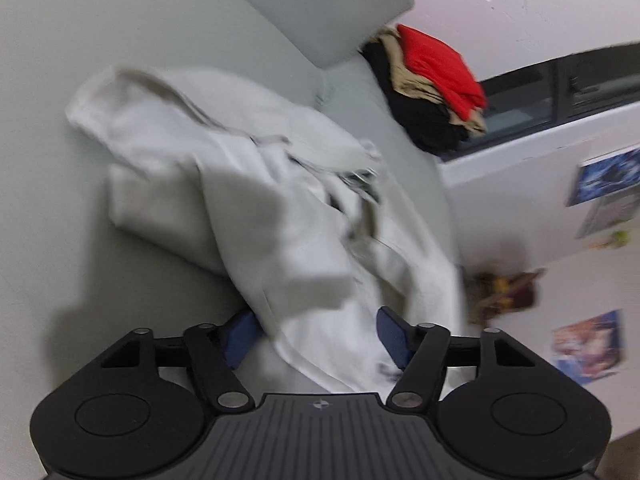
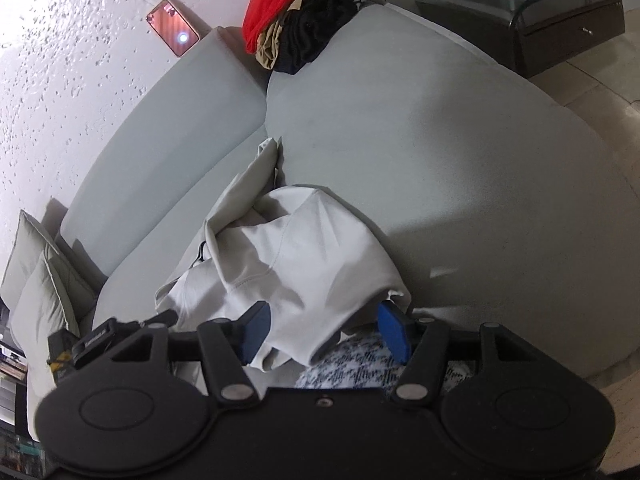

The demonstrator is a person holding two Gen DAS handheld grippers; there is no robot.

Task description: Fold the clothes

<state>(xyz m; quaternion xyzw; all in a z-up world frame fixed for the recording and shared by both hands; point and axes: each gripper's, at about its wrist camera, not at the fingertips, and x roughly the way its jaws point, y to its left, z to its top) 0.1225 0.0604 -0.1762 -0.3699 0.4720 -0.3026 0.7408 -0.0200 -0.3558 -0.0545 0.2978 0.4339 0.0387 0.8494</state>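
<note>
So we've got a crumpled off-white cotton garment (image 1: 260, 208) lying in a heap on the pale grey-green fabric sofa (image 2: 460, 152), partly bunched against the seam where the seat meets the back cushion. Our left gripper (image 1: 318, 338) has its 2 blue pads spread wide, and a fold of the cloth drapes down between them, but the pads aren't pinching it, so it's open around the fabric rather than holding it. That view is pretty blurry, so fine detail on the garment is hard to make out. Same story with our right gripper (image 2: 324, 334): jaws apart, the garment's edge hanging down between the blue pads (image 2: 394, 334), touching or nearly touching the right-hand one, nothing clamped. Under that gripper we can see a patch of black-and-white patterned fabric (image 2: 348, 368). Further along the sofa, well apart from the pale garment, there's a stack of folded clothes in red, tan and black (image 2: 296, 20). A pink-cased phone (image 2: 173, 32) leans on the textured white wall above the backrest, and 2 grey throw pillows (image 2: 40, 280) sit at the far end.
</note>
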